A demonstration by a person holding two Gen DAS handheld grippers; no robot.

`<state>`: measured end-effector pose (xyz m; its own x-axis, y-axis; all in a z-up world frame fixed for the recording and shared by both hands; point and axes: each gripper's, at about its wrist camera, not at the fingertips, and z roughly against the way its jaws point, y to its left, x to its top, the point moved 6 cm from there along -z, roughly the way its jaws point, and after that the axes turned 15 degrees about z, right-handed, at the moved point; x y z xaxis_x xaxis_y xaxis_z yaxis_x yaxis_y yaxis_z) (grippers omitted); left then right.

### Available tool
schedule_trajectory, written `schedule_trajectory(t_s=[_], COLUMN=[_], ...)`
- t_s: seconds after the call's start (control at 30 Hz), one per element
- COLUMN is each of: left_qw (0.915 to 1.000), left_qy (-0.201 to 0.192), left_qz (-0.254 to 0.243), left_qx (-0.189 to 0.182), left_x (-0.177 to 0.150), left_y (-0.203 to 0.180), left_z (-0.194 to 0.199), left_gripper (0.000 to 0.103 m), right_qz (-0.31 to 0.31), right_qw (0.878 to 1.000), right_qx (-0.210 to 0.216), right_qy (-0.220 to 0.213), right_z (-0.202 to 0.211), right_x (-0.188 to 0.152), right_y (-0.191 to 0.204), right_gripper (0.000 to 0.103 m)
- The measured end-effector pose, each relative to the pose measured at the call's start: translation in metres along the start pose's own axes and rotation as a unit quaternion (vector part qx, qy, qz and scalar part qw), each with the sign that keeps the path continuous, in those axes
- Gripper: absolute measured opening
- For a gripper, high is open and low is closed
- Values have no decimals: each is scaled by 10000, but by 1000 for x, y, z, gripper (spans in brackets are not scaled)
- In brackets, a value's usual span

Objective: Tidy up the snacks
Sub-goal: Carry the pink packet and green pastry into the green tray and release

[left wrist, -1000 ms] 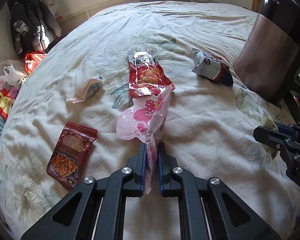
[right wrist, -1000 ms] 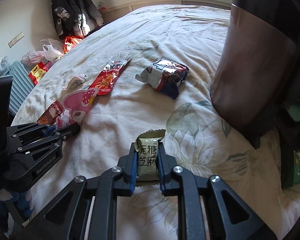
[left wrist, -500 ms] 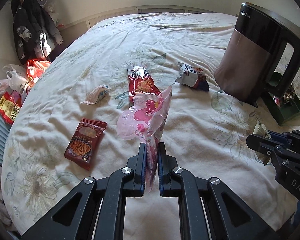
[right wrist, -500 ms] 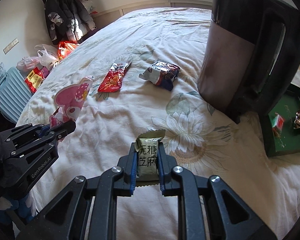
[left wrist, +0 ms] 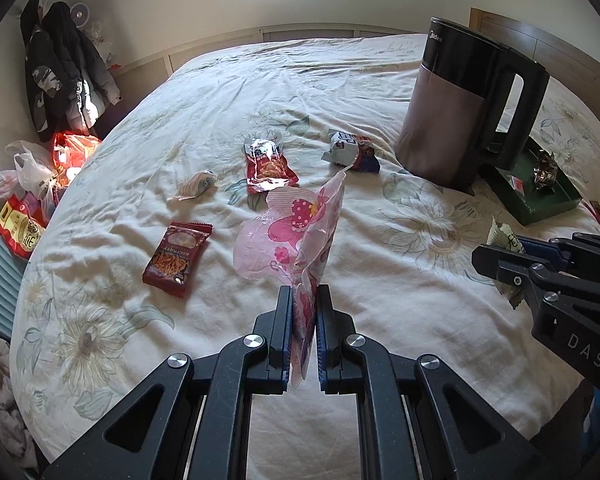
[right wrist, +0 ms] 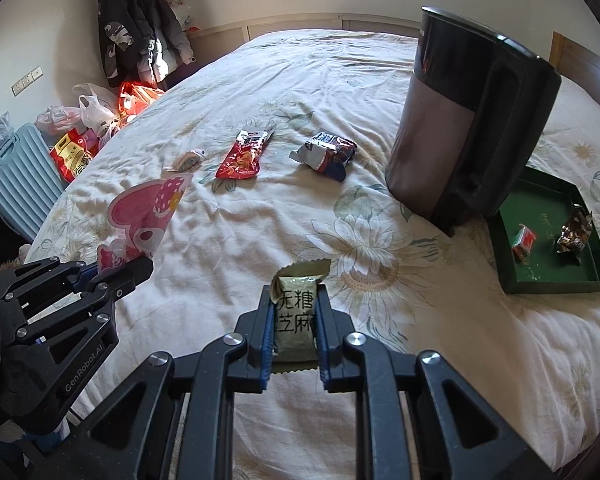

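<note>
Pink cartoon bag point(left wrist: 300, 236) upright, clear of bed. Olive sesame packet point(right wrist: 296, 316) w/ black characters likewise aloft. On bedspread: long red pack point(left wrist: 269, 166), dark-red noodle pack point(left wrist: 177, 258), crumpled blue-white pack point(left wrist: 352, 150), small pale wrapper point(left wrist: 198, 185). Green tray point(right wrist: 548, 284) holds two sweets.

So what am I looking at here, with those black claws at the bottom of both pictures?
Each claw is a hand-held gripper a person carries, with a camera looking along its fingers. One picture comes from the left gripper, pinching a pink cartoon bag. The other comes from the right gripper, clamping a green sesame snack packet. Below is a bed with loose snack packs, a dark kettle and a green tray holding two small snacks.
</note>
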<state>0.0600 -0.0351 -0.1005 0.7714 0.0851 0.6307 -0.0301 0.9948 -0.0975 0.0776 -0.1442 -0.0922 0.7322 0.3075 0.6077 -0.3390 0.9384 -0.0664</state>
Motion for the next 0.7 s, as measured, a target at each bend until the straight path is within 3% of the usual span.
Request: schedule_trajectory(t_s=[0.27, 0.7], left_qw=[9994, 9934], left_qy=[84, 169], left_qz=[-255, -1131], left_qx=[230, -56], left_x=[-22, -50], left_y=[-20, -131], left_z=[5, 16], left_gripper=[8, 8], right_qz=[-322, -1143], right_qw=[9992, 9914], right_qx=[183, 55], right_qy=[-168, -632], right_z=[9, 40], right_x=[-35, -86], right_y=[-15, -95], right_gripper=[34, 34])
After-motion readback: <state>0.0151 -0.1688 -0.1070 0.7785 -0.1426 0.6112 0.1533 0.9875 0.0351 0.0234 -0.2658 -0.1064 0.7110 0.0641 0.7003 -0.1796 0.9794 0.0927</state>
